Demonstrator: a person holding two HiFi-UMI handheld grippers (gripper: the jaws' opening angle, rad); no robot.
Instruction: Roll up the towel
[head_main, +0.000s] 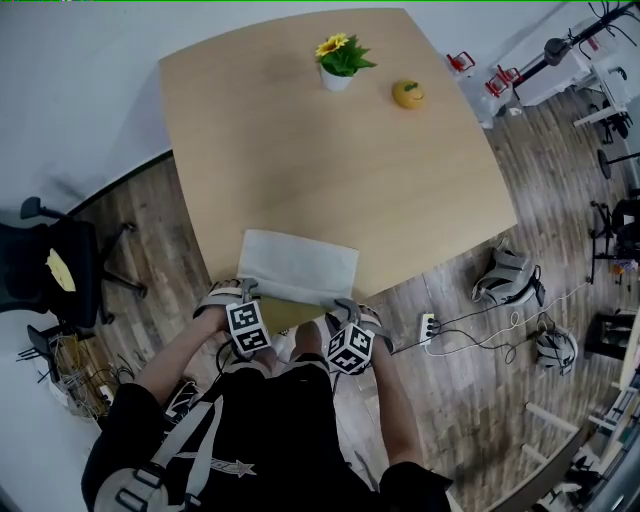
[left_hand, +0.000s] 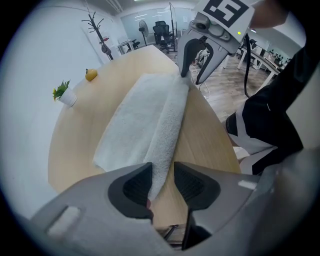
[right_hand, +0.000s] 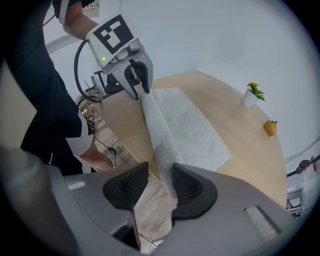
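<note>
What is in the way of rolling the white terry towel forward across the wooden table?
Nothing visible. The light wooden table beyond the white terry towel is bare; the small potted yellow flower and the yellow-orange fruit stand far off near the far edge.

One towel (head_main: 300, 265), two claws (head_main: 245, 292) (head_main: 345, 306), one plant (head_main: 340, 58), one fruit (head_main: 408, 94).

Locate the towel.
In the head view the towel lies at the near edge of the table, its front fold between the left gripper and right gripper.
</note>
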